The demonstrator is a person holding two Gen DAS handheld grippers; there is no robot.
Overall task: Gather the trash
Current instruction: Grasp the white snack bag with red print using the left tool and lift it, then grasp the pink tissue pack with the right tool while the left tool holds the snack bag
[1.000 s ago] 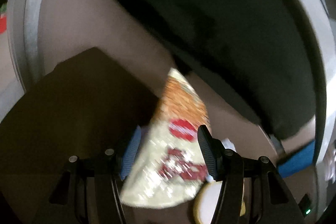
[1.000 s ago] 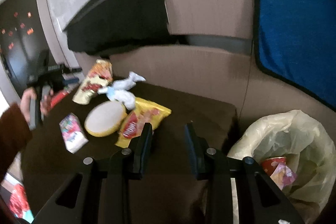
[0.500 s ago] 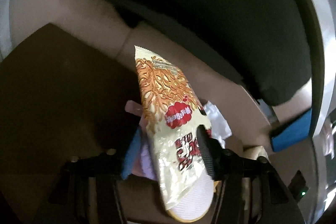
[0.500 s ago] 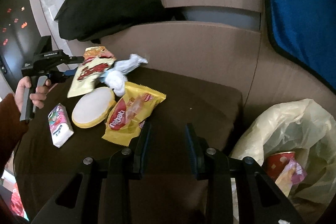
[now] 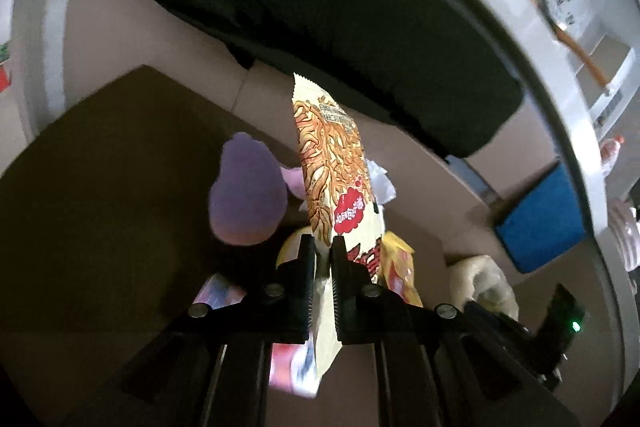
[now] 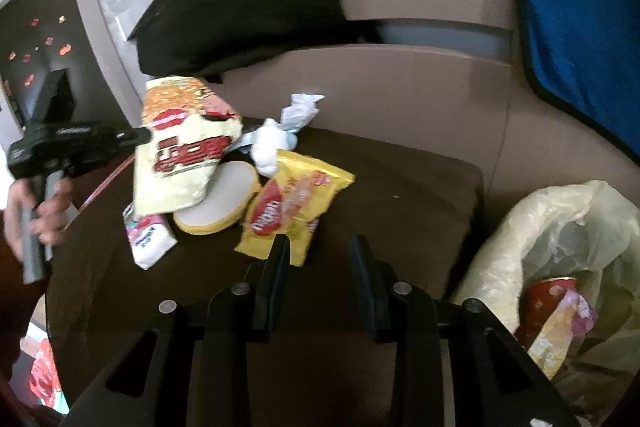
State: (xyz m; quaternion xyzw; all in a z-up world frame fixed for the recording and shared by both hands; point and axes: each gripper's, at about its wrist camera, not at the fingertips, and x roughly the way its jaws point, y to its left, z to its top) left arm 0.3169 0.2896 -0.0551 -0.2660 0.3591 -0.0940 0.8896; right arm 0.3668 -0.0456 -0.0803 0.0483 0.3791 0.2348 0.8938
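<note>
My left gripper point(image 5: 323, 247) is shut on a cream noodle snack packet point(image 5: 332, 167), which stands edge-on between the pads. In the right wrist view that gripper point(image 6: 145, 136) holds the packet point(image 6: 180, 155) lifted above the other trash, with a person's hand on its handle. Lying on the brown cushion point(image 6: 400, 187) are a yellow snack packet point(image 6: 288, 207), a round yellow-rimmed lid point(image 6: 220, 203), a small tissue pack point(image 6: 150, 235) and a crumpled white tissue point(image 6: 272, 143). My right gripper point(image 6: 320, 255) is open over the cushion's near part, with nothing between its fingers.
A pale plastic trash bag point(image 6: 552, 251) stands at the right of the cushion, holding a red cup and wrappers. A black cushion point(image 6: 248, 7) and the beige sofa back rise behind. A blue cloth point(image 6: 580, 7) hangs at the upper right.
The left gripper's jaws closed on the noodle packet and raised it off the cushion; the packet now stands edge-on. The right gripper stayed open and barely moved.
</note>
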